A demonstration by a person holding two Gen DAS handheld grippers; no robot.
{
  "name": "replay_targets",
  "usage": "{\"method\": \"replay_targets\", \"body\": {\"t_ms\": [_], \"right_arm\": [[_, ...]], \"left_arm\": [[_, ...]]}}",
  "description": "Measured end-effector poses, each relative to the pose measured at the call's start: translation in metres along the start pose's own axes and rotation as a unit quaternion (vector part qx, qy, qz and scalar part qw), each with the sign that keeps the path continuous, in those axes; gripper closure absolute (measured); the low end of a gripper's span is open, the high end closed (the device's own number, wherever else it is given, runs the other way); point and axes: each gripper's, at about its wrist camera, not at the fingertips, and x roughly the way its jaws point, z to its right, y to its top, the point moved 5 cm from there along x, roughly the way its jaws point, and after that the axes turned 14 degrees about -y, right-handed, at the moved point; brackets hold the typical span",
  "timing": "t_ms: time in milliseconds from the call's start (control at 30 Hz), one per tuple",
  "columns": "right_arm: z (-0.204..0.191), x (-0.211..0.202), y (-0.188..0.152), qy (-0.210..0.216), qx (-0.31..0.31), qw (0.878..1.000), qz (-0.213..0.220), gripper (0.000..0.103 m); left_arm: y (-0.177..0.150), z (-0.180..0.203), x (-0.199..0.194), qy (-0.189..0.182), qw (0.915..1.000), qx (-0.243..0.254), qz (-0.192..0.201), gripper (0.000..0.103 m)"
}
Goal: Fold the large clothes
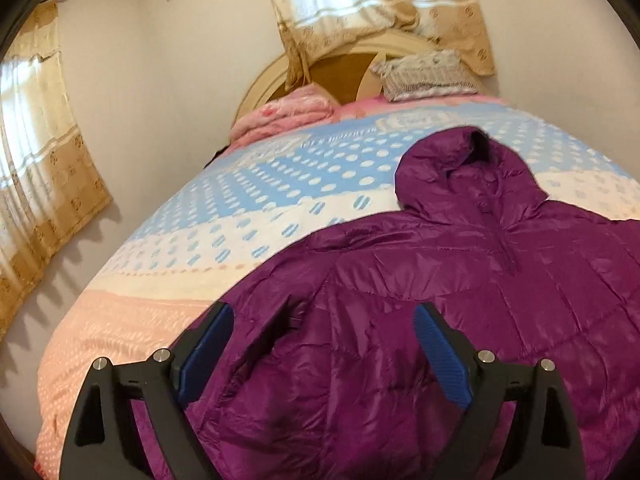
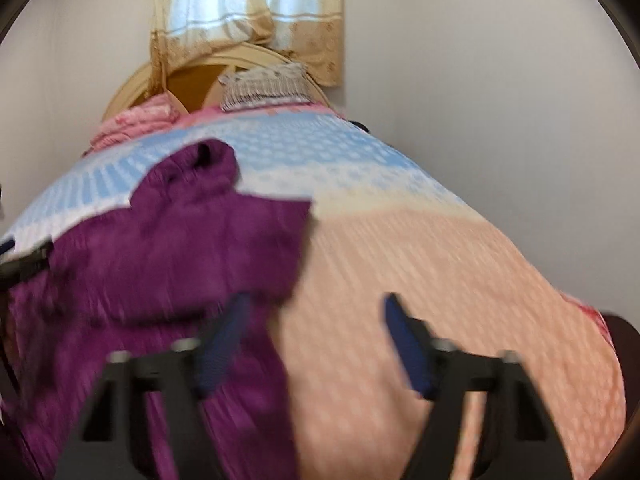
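A purple quilted hooded jacket (image 1: 460,280) lies spread front up on the bed, hood (image 1: 460,164) toward the headboard. My left gripper (image 1: 324,320) is open and empty, hovering over the jacket's left sleeve and side. In the blurred right wrist view the jacket (image 2: 160,260) fills the left half. My right gripper (image 2: 314,312) is open and empty over the jacket's right edge, its left finger above the fabric and its right finger above the bedspread. The left gripper shows at the far left edge of the right wrist view (image 2: 24,260).
The bed has a blue, white and peach dotted bedspread (image 1: 240,200). A pink folded blanket (image 1: 280,114) and a patterned pillow (image 1: 428,74) lie at the rounded headboard (image 1: 344,68). Curtains hang at the left (image 1: 40,152) and behind the bed. White walls stand on both sides.
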Motion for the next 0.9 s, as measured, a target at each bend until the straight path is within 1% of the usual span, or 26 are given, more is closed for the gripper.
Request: {"method": "replay_targets", "body": {"t_ms": [100,133,167,200,233,267,333,433,500,600,900], "right_arm": [[-0.029,0.035,0.025,0.021,0.019,1.000,-0.008,0.058],[-0.038,0.040,0.025,0.025,0.018,1.000,-0.006,0.058],[-0.048,0.049,0.025,0.019,0.007,1.000,-0.008,0.058],[-0.060,0.063,0.022,0.014,-0.003,1.000,-0.020,0.059],[-0.065,0.069,0.017,0.019,-0.005,1.000,-0.025,0.060],[-0.071,0.077,0.012,0.019,-0.014,0.999,-0.031,0.060],[-0.082,0.091,-0.004,0.001,-0.040,0.998,-0.044,0.061],[-0.081,0.106,-0.024,-0.009,-0.046,0.997,-0.061,0.061],[-0.075,0.109,-0.023,-0.012,-0.042,0.997,-0.068,0.061],[-0.075,0.111,-0.027,-0.020,-0.051,0.996,-0.075,0.061],[-0.081,0.120,-0.026,-0.031,-0.066,0.994,-0.083,0.059]], "left_arm": [[-0.006,0.007,0.018,0.023,0.9996,0.004,-0.018,0.011],[-0.010,0.010,0.030,0.029,0.9992,0.008,-0.028,0.011],[-0.016,0.014,0.036,0.026,0.9990,0.007,-0.037,0.011],[-0.024,0.017,0.049,0.015,0.9983,0.004,-0.056,0.011],[-0.030,0.018,0.057,0.012,0.9975,0.001,-0.070,0.011],[-0.033,0.019,0.061,0.010,0.9971,0.000,-0.076,0.011],[-0.037,0.022,0.067,-0.001,0.9965,0.001,-0.084,0.011],[-0.039,0.023,0.072,-0.019,0.9957,-0.009,-0.090,0.010],[-0.041,0.022,0.077,-0.029,0.9949,-0.017,-0.095,0.009],[-0.042,0.022,0.076,-0.034,0.9945,-0.022,-0.096,0.008],[-0.043,0.020,0.077,-0.039,0.9939,-0.032,-0.098,0.006]]}}
